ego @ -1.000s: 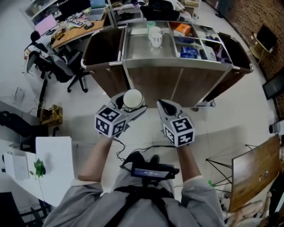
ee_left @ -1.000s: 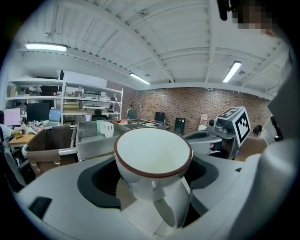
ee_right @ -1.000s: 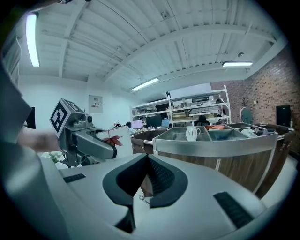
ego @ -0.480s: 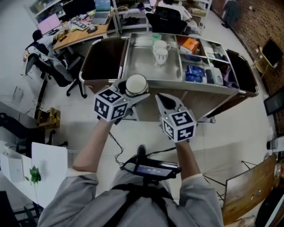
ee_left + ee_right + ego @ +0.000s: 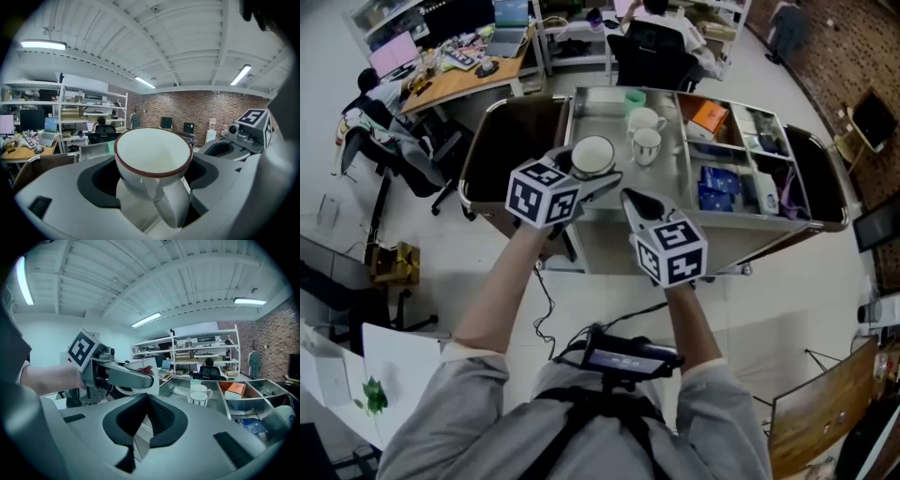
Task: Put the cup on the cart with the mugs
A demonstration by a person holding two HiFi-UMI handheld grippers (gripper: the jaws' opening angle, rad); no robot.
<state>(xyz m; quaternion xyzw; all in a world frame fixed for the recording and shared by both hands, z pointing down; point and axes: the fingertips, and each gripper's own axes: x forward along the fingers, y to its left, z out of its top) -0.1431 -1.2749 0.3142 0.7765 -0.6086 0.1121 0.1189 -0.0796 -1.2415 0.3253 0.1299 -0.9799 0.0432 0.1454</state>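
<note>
A white cup [image 5: 592,155] with a brown rim sits upright between the jaws of my left gripper [image 5: 592,174], which is shut on it. In the left gripper view the cup [image 5: 152,159] fills the middle, its handle toward the camera. It hangs over the near left part of the cart's steel tray [image 5: 605,120]. Two white mugs [image 5: 646,131] stand further back on that tray, also seen as mugs [image 5: 199,397] in the right gripper view. My right gripper [image 5: 634,200] is beside the left, over the cart's front edge, shut with nothing in it.
The cart's right half has compartments with an orange box [image 5: 712,114] and blue packets [image 5: 714,186]. Dark bins [image 5: 508,141] hang at both ends. A green cup [image 5: 634,97] stands behind the mugs. A person sits on a black chair [image 5: 652,52] beyond, and office chairs [image 5: 394,155] are at left.
Both grippers have moved forward and a little up toward the cart. The cup, earlier in front of the cart's side, now hangs over the steel tray's near edge.
</note>
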